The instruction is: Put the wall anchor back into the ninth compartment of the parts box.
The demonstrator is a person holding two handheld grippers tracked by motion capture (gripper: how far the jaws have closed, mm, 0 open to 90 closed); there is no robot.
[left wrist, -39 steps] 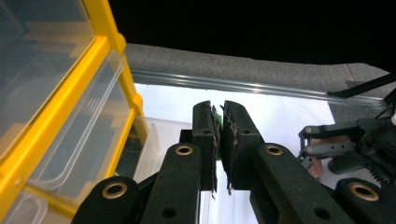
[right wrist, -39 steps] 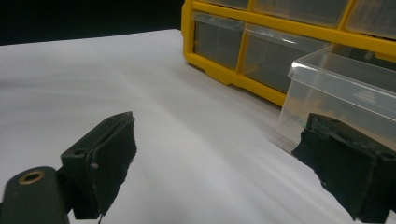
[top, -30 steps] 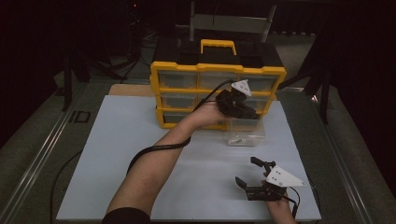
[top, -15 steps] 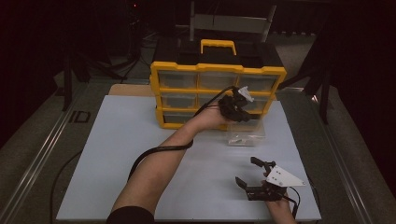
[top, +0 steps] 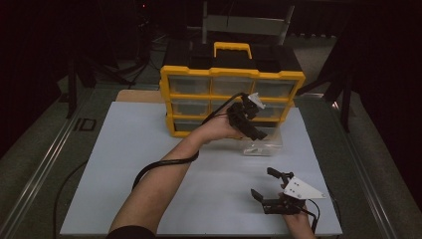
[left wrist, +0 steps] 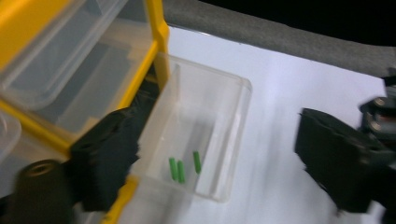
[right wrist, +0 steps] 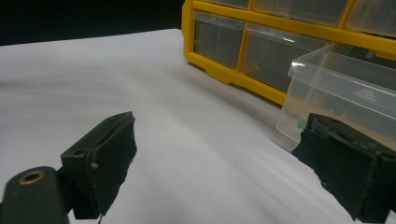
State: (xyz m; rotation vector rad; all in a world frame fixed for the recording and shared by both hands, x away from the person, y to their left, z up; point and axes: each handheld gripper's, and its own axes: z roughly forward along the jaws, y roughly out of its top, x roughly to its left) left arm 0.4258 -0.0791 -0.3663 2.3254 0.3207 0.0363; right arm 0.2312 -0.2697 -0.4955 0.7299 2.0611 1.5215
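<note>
Since a second ago the left gripper has swung down from the organiser's front to hang over the pulled-out clear drawer, and its jaws have just been opening: they now stand wide, with the drawer's near wall between them but neither pad pressing on it. The drawer juts from the bottom right bay of the yellow drawer organiser onto the white desk mat, toward the mat's right half, and in the left gripper view it holds three small green pins lying side by side on its floor near one corner. The organiser stands at the mat's far edge, roughly at its middle, black-topped with a yellow carry handle. The right gripper rests near the mat's front right corner, well apart from the drawer, jaws spread wide and empty; its own view looks across bare mat to the drawer and the organiser's lower bays. A black cable trails from the left gripper along the person's forearm
</note>
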